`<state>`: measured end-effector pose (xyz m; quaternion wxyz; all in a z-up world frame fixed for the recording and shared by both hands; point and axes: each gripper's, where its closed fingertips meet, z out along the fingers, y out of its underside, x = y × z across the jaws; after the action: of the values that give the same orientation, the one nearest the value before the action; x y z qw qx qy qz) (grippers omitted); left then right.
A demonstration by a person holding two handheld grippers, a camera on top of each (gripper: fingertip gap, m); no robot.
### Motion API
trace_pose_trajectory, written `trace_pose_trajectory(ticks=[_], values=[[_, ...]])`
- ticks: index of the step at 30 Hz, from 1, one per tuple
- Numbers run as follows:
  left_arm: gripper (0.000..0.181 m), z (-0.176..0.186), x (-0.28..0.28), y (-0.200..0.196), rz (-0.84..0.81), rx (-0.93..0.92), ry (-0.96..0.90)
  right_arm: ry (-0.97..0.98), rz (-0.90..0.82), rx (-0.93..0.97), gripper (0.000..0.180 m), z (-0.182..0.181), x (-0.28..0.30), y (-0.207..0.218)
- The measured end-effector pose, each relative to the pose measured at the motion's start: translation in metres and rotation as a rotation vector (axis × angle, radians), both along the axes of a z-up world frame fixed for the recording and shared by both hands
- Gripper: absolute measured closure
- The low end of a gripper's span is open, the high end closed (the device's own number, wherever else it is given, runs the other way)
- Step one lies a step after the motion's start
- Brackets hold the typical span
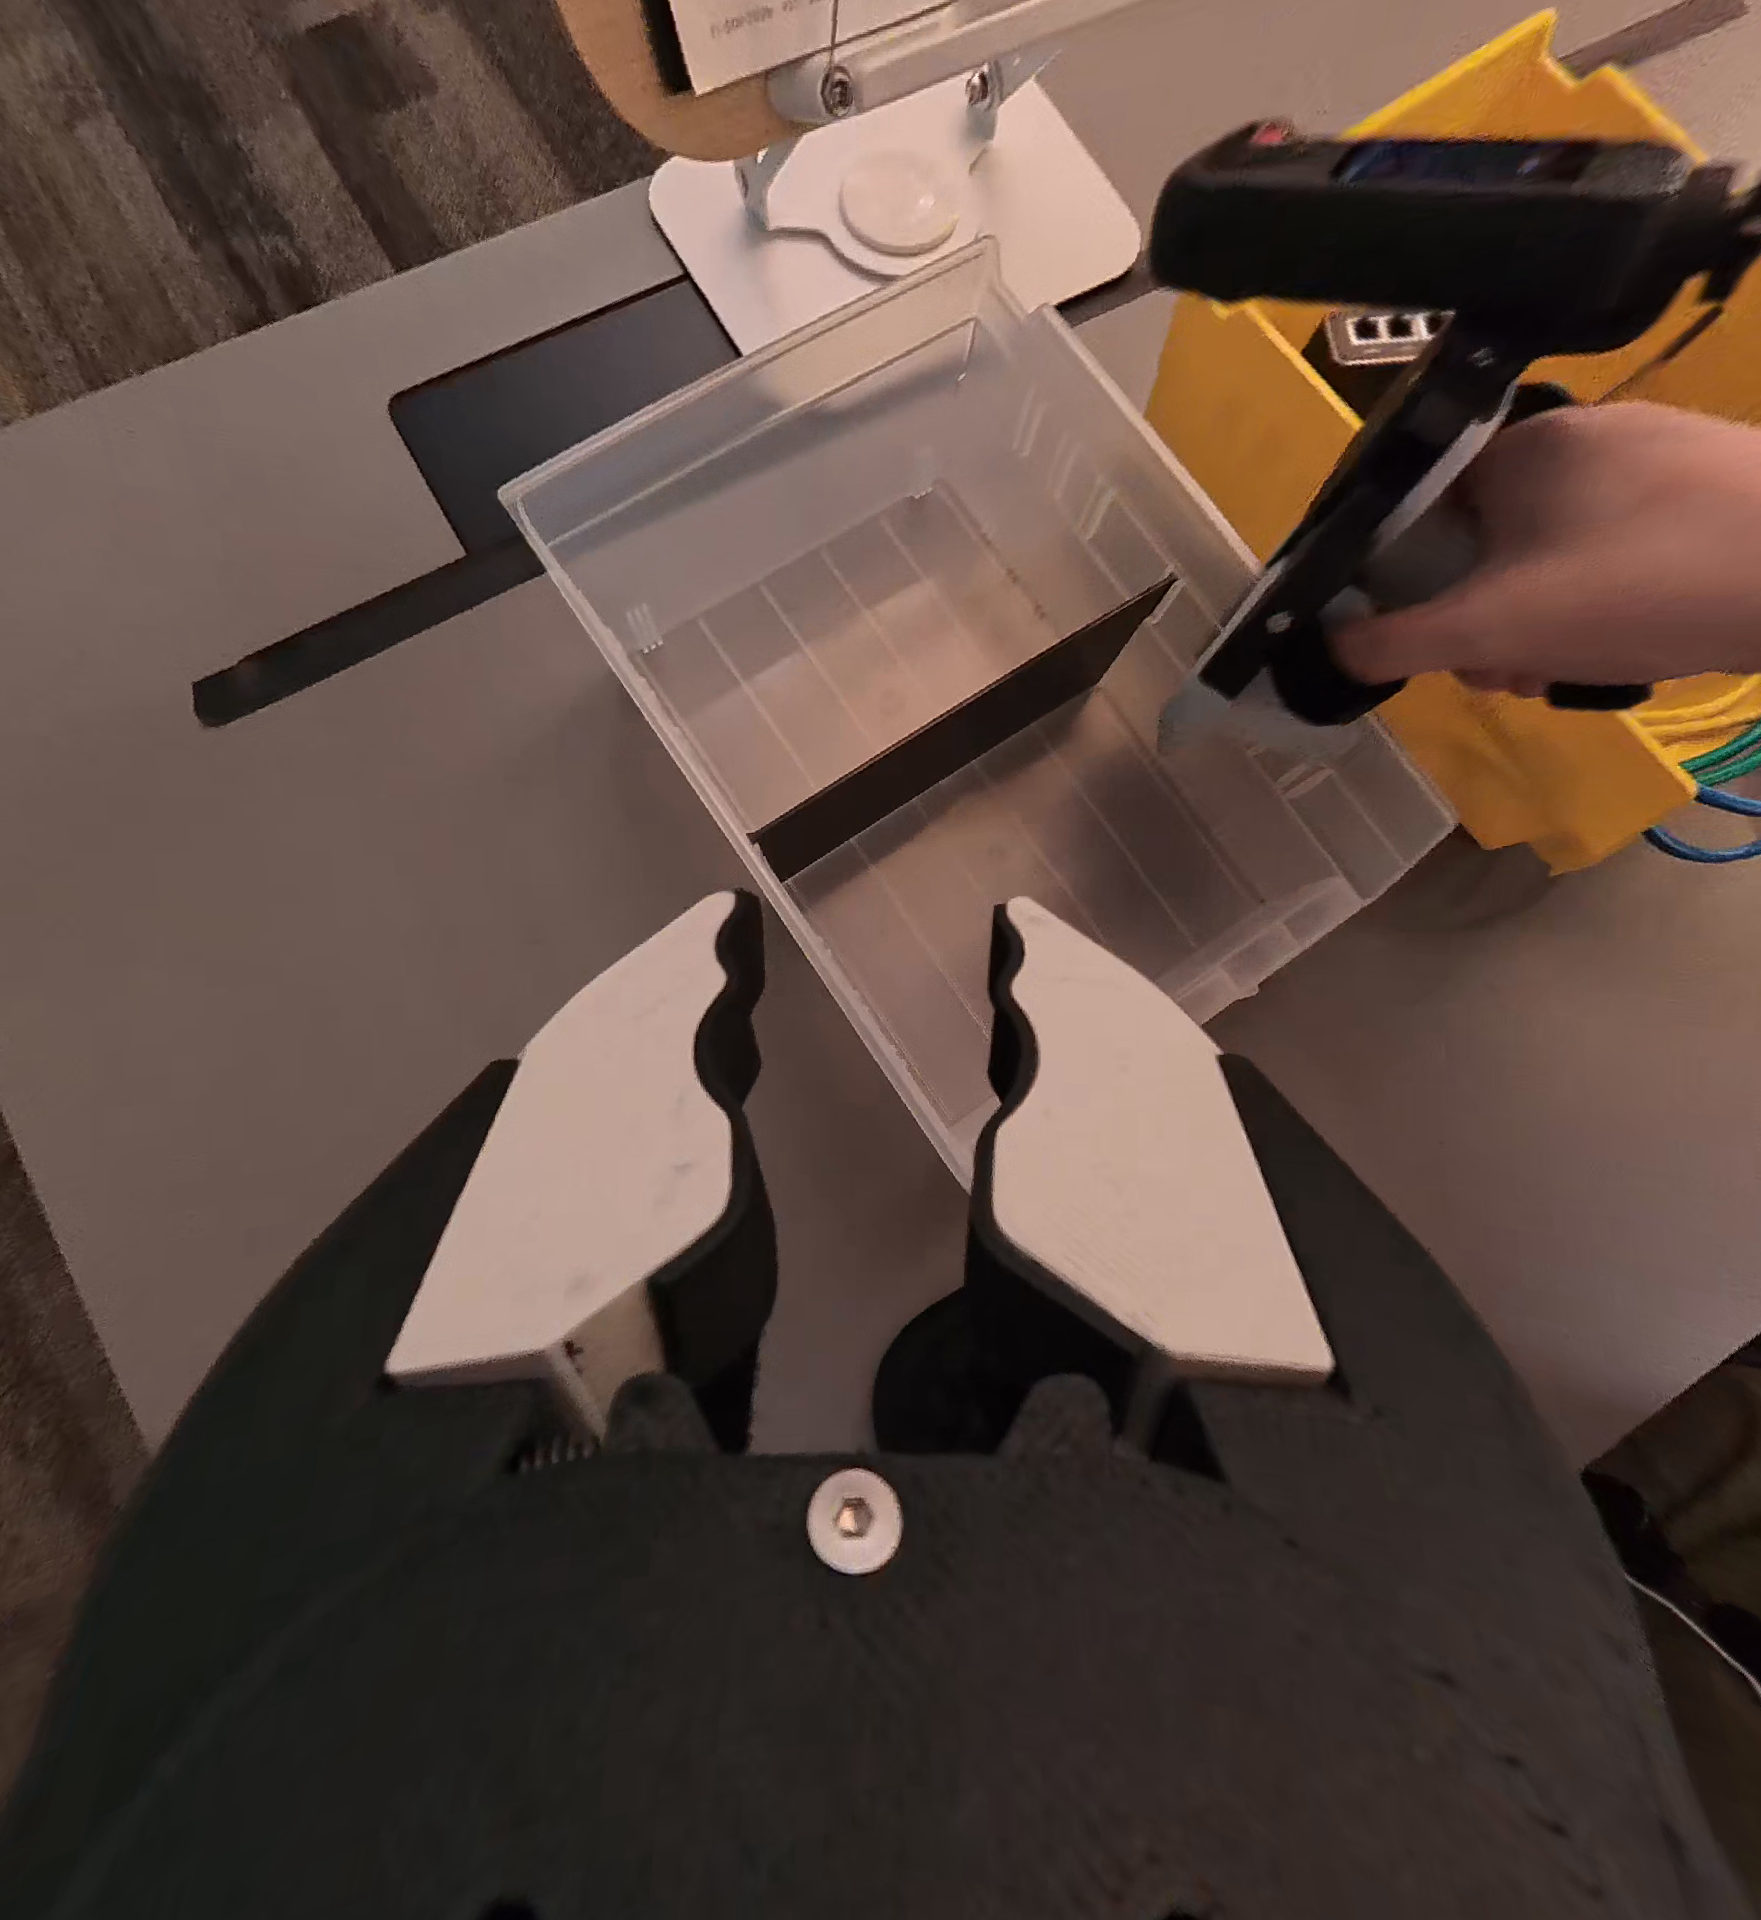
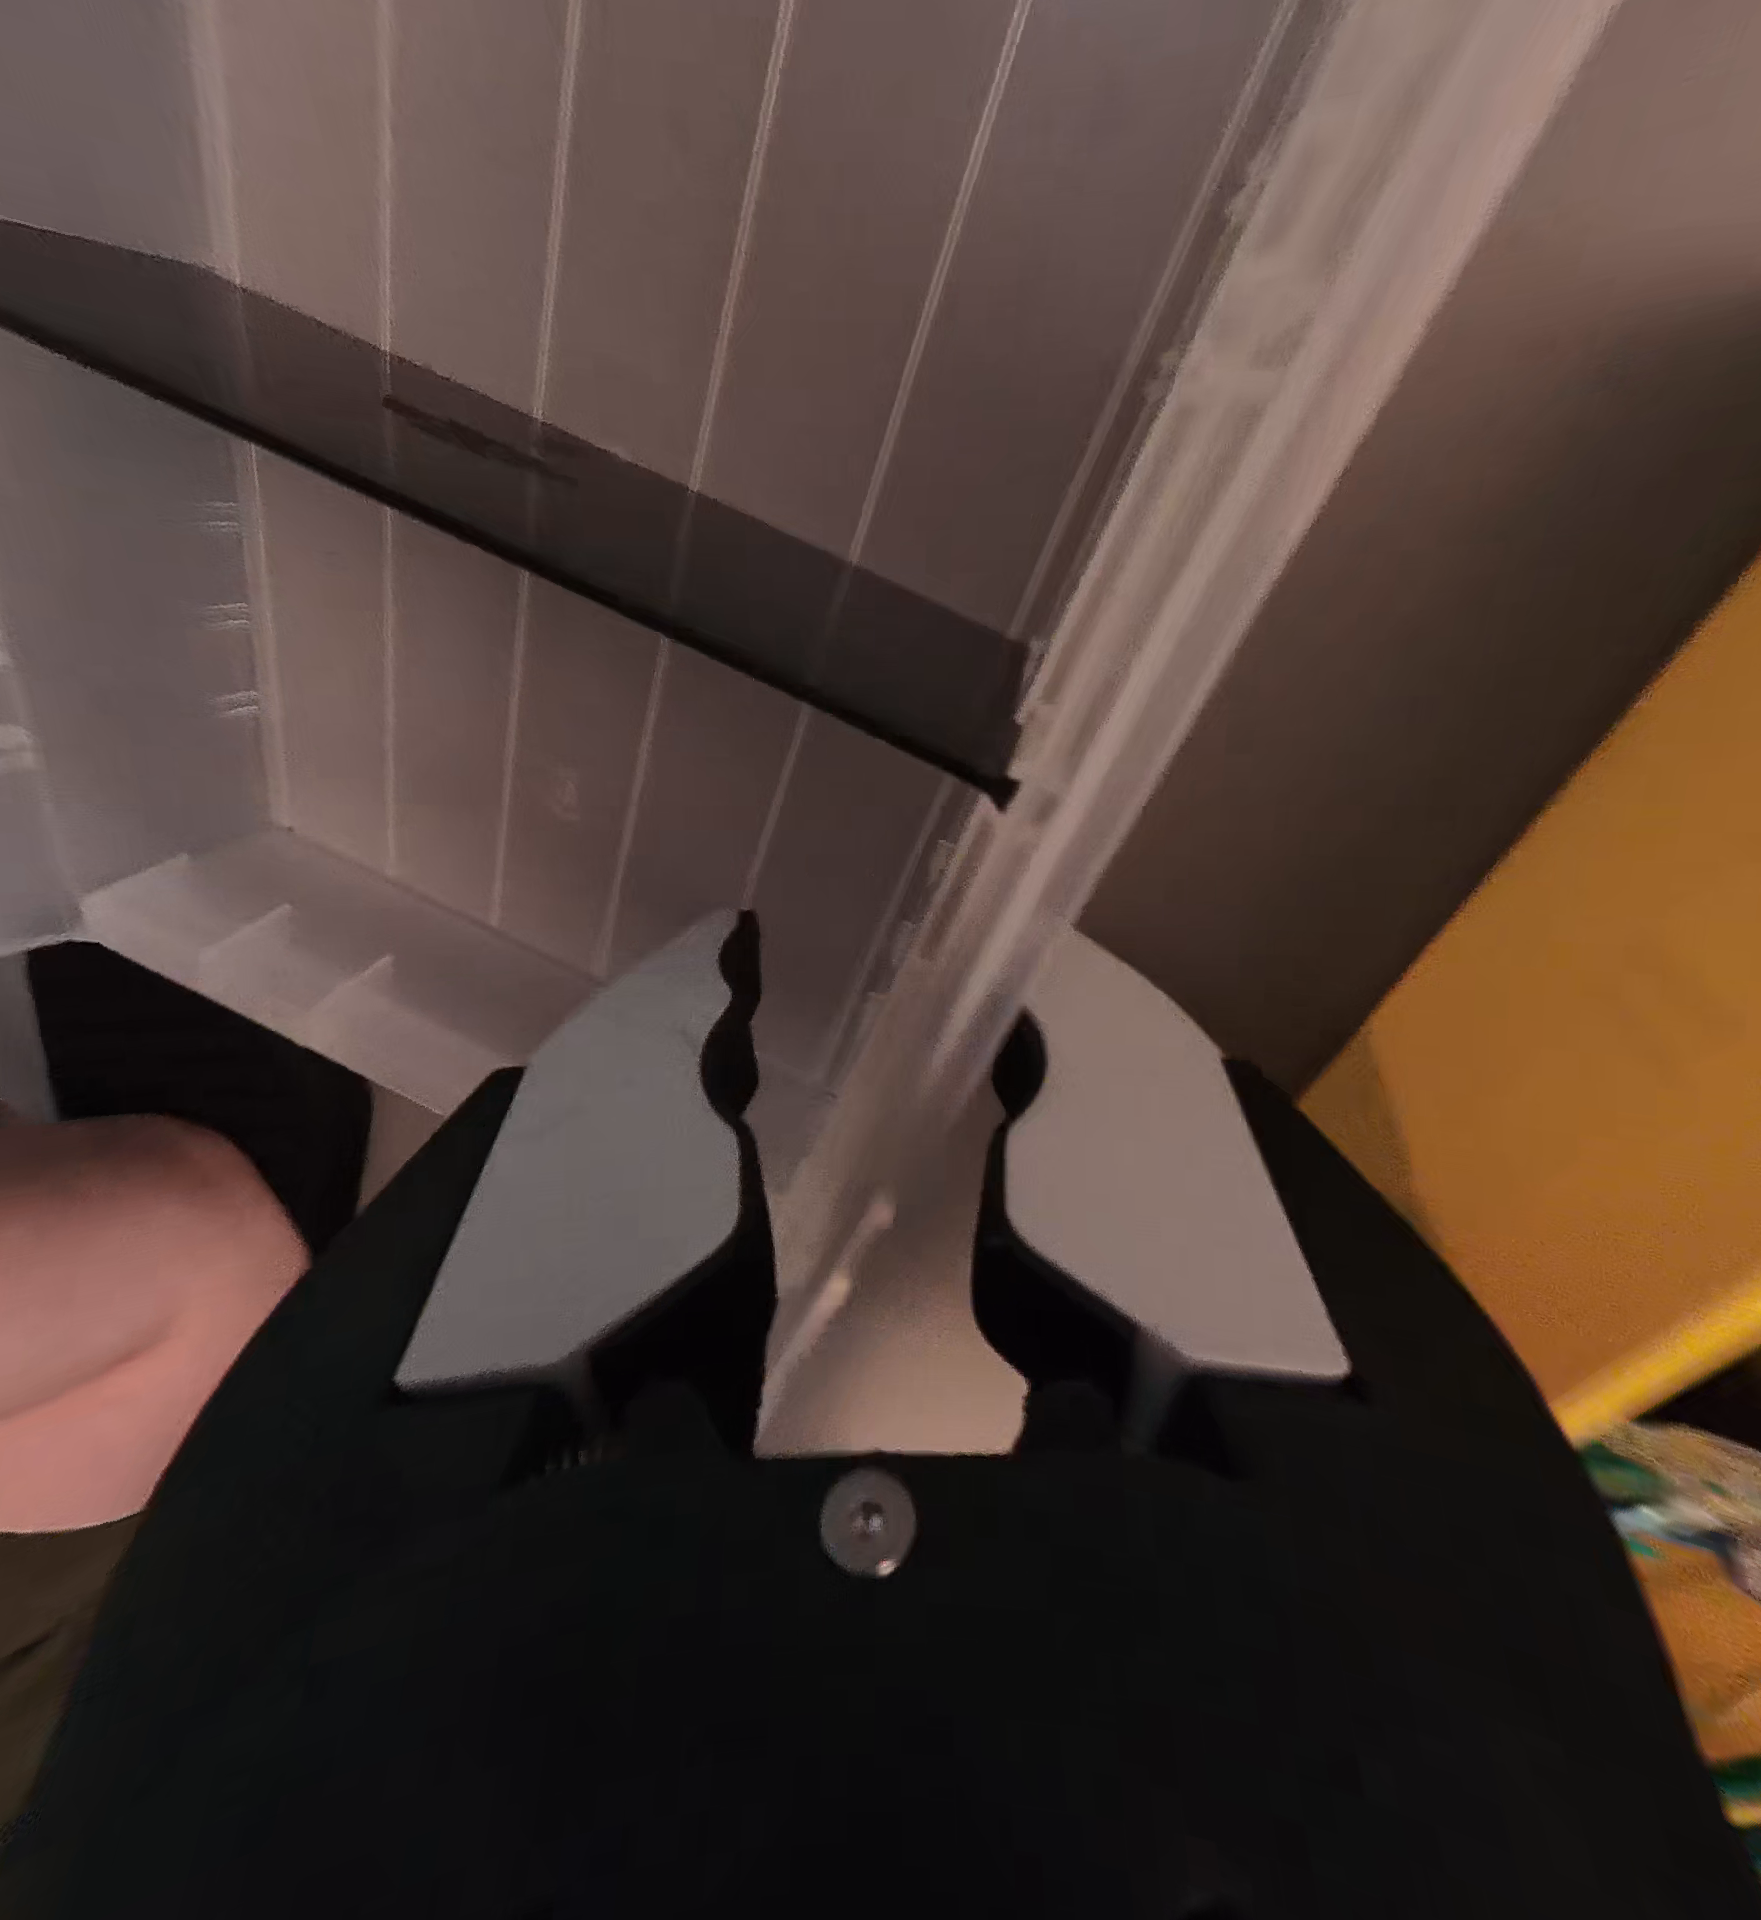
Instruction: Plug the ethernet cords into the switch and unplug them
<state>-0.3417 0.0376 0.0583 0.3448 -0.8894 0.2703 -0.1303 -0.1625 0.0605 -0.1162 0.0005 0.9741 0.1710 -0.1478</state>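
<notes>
Left wrist view alone shows switch (image 1: 1383, 341), left gripper (image 1: 876, 935) parted, right gripper (image 2: 881, 940) agape astride bin wall (image 2: 1156, 582).

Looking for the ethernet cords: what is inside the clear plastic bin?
The clear plastic bin shows only a black divider across its middle; no cords. The right gripper straddles its wall, covering a little of that corner.

Each black gripper (image 1: 876, 935) (image 2: 876, 956) carries white wavy-edged fingers (image 1: 627, 1132) and a silver hex screw (image 1: 853, 1523).
</notes>
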Motion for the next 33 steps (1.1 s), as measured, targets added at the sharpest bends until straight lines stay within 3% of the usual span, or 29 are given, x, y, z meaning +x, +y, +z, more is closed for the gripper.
trace_pose_trajectory(ticks=[4, 7, 11, 15, 18, 22, 27, 30, 33], values=[[0.139, 0.006, -0.008, -0.003, 0.008, 0.021, -0.044, -0.068, -0.040, -0.028, 0.168, -0.016, 0.004, 0.002], [0.140, 0.024, -0.012, -0.009, 0.013, 0.082, -0.128, -0.076, -0.051, -0.049, 0.170, -0.015, 0.005, 0.002], [0.133, 0.076, -0.020, -0.019, 0.057, 0.287, -0.310, -0.048, -0.031, -0.112, 0.172, 0.002, 0.001, -0.007], [0.121, 0.148, -0.035, -0.052, 0.117, 0.576, -0.636, 0.035, -0.006, -0.128, 0.175, 0.037, 0.007, -0.011], [0.109, 0.165, -0.036, -0.082, 0.074, 0.638, -0.721, 0.166, -0.002, -0.116, 0.175, 0.077, 0.016, -0.015], [0.107, 0.181, -0.031, -0.095, 0.067, 0.710, -0.779, 0.327, -0.037, -0.056, 0.176, 0.142, 0.058, -0.021], [0.110, 0.167, 0.013, -0.067, -0.008, 0.604, -0.730, 0.337, -0.201, 0.081, 0.176, 0.186, 0.186, -0.030], [0.099, 0.114, 0.067, -0.037, -0.109, 0.318, -0.610, 0.268, -0.341, 0.151, 0.175, 0.185, 0.281, -0.044], [0.099, 0.056, 0.136, -0.018, -0.239, -0.022, -0.612, 0.206, -0.471, 0.173, 0.176, 0.168, 0.369, -0.066]])
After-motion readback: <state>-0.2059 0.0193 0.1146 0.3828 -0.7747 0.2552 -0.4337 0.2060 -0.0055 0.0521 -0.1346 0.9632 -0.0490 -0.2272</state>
